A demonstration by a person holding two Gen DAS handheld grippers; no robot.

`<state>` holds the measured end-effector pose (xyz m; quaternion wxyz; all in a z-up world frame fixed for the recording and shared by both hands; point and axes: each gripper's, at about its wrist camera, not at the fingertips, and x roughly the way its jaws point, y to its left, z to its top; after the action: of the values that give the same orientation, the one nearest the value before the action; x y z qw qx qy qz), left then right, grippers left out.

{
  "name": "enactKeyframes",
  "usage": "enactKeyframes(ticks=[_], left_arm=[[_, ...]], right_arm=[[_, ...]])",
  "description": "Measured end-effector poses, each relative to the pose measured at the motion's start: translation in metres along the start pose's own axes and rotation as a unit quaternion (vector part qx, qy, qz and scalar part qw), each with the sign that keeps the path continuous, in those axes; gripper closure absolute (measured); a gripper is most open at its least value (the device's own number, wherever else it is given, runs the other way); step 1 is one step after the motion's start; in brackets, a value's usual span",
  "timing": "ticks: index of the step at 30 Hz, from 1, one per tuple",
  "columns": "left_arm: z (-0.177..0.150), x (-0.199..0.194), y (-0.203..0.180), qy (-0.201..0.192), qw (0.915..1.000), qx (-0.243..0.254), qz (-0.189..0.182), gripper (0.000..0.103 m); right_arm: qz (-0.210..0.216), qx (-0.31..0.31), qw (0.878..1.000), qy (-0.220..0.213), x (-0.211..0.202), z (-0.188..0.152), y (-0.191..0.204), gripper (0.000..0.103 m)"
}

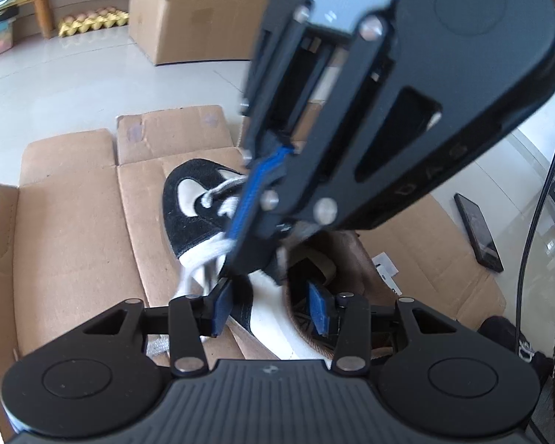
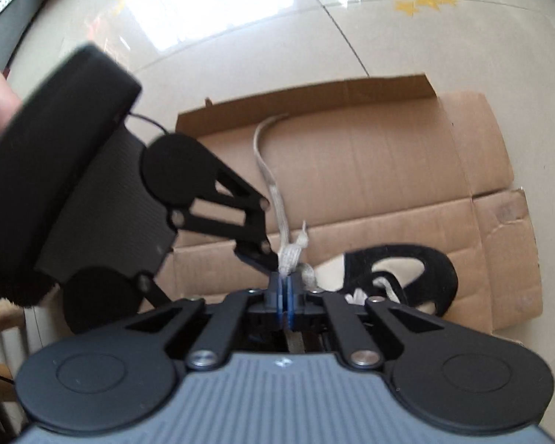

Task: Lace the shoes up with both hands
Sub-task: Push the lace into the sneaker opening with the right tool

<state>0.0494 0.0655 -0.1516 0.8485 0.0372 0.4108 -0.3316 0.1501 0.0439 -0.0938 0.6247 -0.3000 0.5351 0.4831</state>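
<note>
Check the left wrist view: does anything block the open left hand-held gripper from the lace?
Yes. The right hand-held gripper, shut on the white flat shoelace, hangs just ahead of the left hand-held gripper over the black-and-white suede sneaker.

no legible txt, white label (image 1: 387, 273) print too blurry

Both wrist views close, angled down — facing each other, seemingly; share shoe (image 1: 192, 203), cardboard (image 2: 388, 155).

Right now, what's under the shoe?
The shoe lies on flattened cardboard, which sits on a shiny tiled floor. The lace trails across the cardboard. Whether anything lies under the shoe's sole stays hidden.
</note>
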Motion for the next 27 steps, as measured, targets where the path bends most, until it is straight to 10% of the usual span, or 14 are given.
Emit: enactKeyframes(ticks=[27], left_arm=[[-0.007,-0.020,0.024,0.038,0.9962,-0.078,-0.015,0.047]], right_arm=[[0.020,0.012,1.000,-0.021,-0.008,-0.019,0.002,0.093]])
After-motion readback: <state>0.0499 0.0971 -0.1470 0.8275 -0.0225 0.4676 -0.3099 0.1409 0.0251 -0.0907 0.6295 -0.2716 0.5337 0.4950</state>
